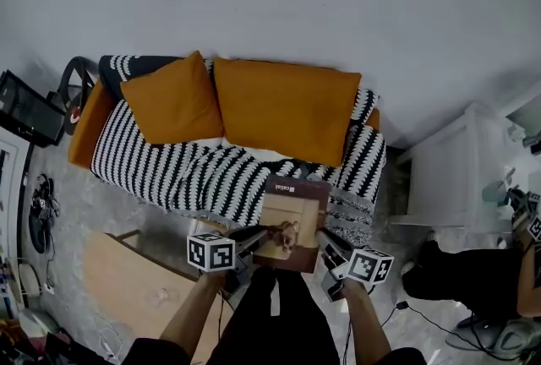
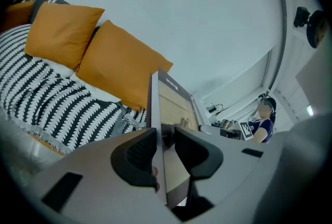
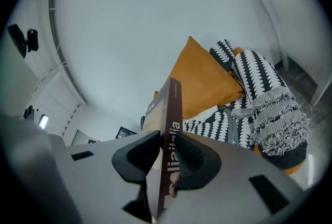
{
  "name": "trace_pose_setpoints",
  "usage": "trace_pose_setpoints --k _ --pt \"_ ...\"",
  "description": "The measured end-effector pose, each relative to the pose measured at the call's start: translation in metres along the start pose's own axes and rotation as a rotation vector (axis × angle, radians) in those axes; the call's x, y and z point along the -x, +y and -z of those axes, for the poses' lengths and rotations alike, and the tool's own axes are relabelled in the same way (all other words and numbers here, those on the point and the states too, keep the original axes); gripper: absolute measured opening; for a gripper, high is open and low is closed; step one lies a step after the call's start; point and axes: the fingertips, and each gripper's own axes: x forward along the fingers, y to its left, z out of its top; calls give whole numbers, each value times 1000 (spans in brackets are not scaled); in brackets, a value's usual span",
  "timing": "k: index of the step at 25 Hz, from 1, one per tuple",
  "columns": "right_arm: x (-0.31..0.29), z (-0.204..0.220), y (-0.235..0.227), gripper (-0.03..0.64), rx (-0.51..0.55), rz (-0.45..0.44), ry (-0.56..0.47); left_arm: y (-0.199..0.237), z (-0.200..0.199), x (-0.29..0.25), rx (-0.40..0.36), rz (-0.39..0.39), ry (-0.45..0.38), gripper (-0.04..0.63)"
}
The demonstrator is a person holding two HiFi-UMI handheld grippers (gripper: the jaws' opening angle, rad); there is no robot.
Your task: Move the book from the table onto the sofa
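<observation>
Soft, even daylight, no harsh shadows; strong fisheye bending with dark corners in both gripper views.

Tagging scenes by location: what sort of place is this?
Probably a home living room: a sofa with a striped throw and orange cushions, plus a wooden table.

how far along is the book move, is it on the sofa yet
Not yet. Done: the brown hardcover book is off the light wooden table. In hand: the left gripper and right gripper each clamp one edge, holding it at the front of the sofa with the black-and-white throw. Left: set it on the seat and let go.
</observation>
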Motion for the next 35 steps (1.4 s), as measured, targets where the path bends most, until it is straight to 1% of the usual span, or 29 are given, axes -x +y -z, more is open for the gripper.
trace_pose_setpoints --k 5,12,16,23,28,31,35 --pt "-22 -2 -28 107 -29 15 0 27 -4 -23 9 -2 17 117" --pt "-68 -7 -80 107 -15 27 24 83 -6 -65 34 -9 57 117" --pt "-86 -4 -110 106 -26 39 49 109 -1 -89 46 -22 80 117" --pt "-128 -3 -165 106 -56 46 64 163 -1 -131 62 -29 81 117" --pt "-155 4 -207 106 -67 48 76 202 9 -159 77 -37 76 117" --pt "-166 6 -222 106 -78 61 82 217 13 -170 100 -33 75 117" --pt "-178 -2 -231 106 -88 66 87 226 7 -177 114 -18 69 117"
